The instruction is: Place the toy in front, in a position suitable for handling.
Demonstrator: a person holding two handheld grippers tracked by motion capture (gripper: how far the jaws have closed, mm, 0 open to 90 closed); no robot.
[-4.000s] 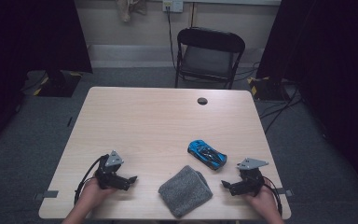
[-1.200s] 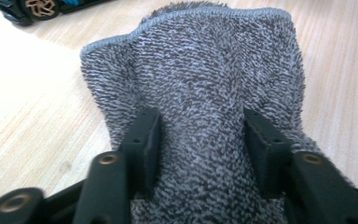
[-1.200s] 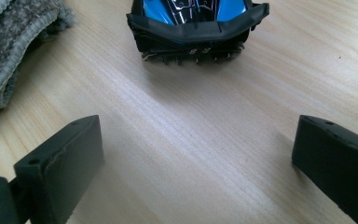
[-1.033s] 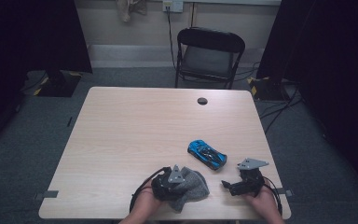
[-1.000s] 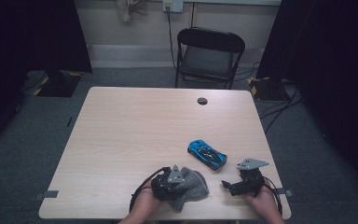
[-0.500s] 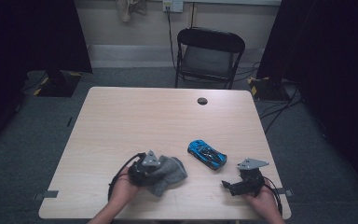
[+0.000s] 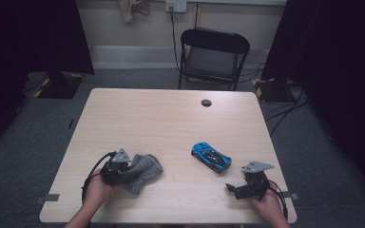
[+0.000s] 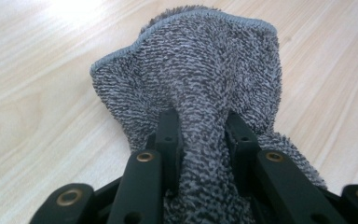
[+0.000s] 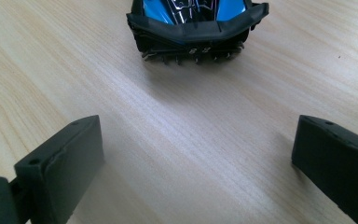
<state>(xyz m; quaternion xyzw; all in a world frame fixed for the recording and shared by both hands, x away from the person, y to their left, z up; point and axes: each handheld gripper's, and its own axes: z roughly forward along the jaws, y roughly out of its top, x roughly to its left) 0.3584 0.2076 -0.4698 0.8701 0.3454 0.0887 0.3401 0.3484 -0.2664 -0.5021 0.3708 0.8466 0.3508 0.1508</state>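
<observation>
High view first: we see the grey cloth (image 7: 142,170) lying on the near left part of the table (image 7: 171,123), bunched rather than flat, its long axis running from the left gripper (image 7: 123,170) out toward the right and slightly away from us. Its free end points toward the blue toy car (image 7: 211,157), which sits well apart from it, nose toward the far left and tail toward the near right.

In the left gripper view we find the jaws clamped on a gathered fold of the cloth (image 8: 200,107); the pinched ridge runs straight up between the two black jaws, and the rest of the cloth fans out ahead of them onto the wood, its hemmed edge farthest from the gripper. The jaws have just eased apart a little, yet the fold is squeezed between them.

The right gripper (image 7: 240,189) rests at the near right edge, its jaws spread wide with only bare table between them. In the right gripper view the car's (image 9: 198,25) blunt black end faces us, just ahead of those parted jaws and untouched.
</observation>
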